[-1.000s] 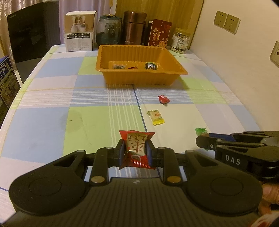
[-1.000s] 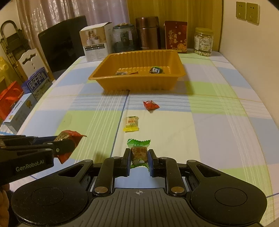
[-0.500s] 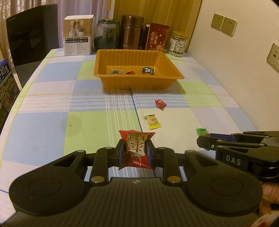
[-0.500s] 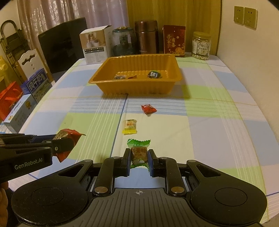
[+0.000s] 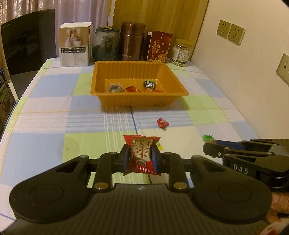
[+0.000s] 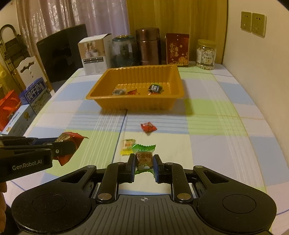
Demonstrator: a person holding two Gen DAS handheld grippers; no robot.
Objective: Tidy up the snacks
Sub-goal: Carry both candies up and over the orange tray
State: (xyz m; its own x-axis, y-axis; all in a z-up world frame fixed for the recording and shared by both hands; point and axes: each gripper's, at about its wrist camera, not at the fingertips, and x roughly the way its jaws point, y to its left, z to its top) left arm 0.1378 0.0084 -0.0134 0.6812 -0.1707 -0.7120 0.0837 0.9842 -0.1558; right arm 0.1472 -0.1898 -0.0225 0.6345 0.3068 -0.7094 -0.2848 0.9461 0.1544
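Both grippers have lifted and drawn nearer the orange tray (image 5: 139, 98). Left gripper (image 5: 140, 156) fingers clamp the red snack packet (image 5: 141, 155); right gripper (image 6: 144, 165) fingers clamp the green candy (image 6: 144, 157), above the checked counter (image 6: 207, 144). Red candy (image 6: 148, 127) and yellow candy (image 6: 127, 144) lie loose before the tray.

Home dining room: checked tablecloth (image 6: 225, 126), curtains (image 6: 72, 16), chair (image 6: 63, 54), jars (image 6: 206, 54).

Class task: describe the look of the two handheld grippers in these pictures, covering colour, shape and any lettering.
Both grippers are matt black plastic. The left gripper and right gripper have blue-lined pads, linkage bars with brass-coloured pivot pins, round discs either side and a ribbed top. Side lettering: "GenRobot.AI" on the left, "DAS" on the right.
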